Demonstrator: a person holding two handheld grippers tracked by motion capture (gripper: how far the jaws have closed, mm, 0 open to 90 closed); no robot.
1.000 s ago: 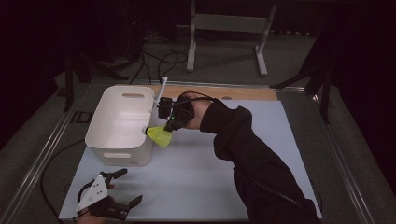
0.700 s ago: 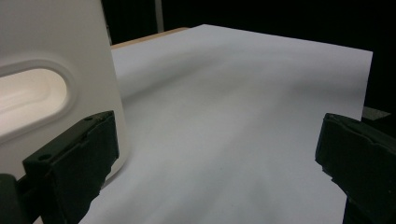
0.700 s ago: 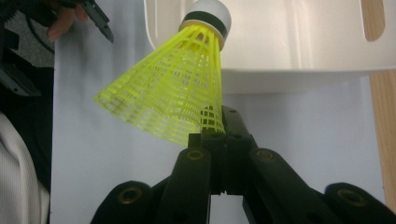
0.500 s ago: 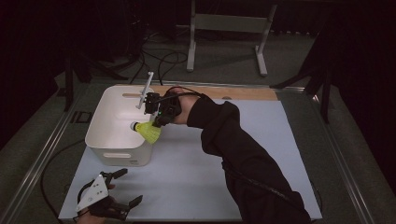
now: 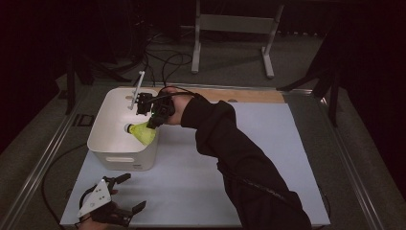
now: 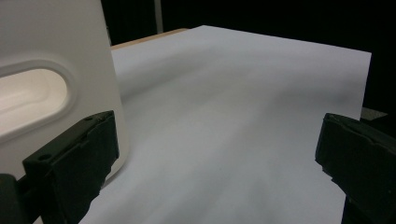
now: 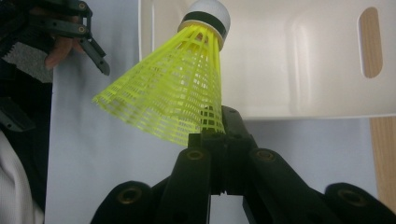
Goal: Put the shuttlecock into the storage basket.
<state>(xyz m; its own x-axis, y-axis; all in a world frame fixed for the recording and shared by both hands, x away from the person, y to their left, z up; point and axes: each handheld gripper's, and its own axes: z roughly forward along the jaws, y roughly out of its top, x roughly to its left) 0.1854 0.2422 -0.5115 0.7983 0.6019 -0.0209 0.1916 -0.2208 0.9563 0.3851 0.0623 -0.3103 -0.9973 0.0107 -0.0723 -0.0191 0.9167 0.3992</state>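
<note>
The yellow shuttlecock (image 7: 173, 93) hangs over the near right rim of the white bin (image 5: 112, 125), its white cork tip with a dark band pointing in over the bin's hollow and its skirt flaring back toward the table. It looks very light, and the open plastic mesh of the skirt should flex rather than crack, though a hard squeeze would likely buckle it; the cork is the firmer part, but round and smooth enough to slip. The hold here is at the skirt's wide edge, which seems a fair place for a thin pinch, since the lattice gives the pads something to bite on. The right gripper (image 7: 219, 140) is clenched on that edge, its jaws brought fully together with only the mesh wall between them, as its own view shows plainly. From above, the right gripper (image 5: 154, 111) sits at the bin's right wall with the sleeve reaching across the pale table sheet (image 5: 268, 143). The left gripper (image 5: 125, 192) rests at the table's near left corner, its jaws standing wide apart and holding nothing; whether it touches the sheet is hard to tell in the dim high view. In its own view the bin's handle slot (image 6: 32, 98) sits just beside the left jaw.
</note>
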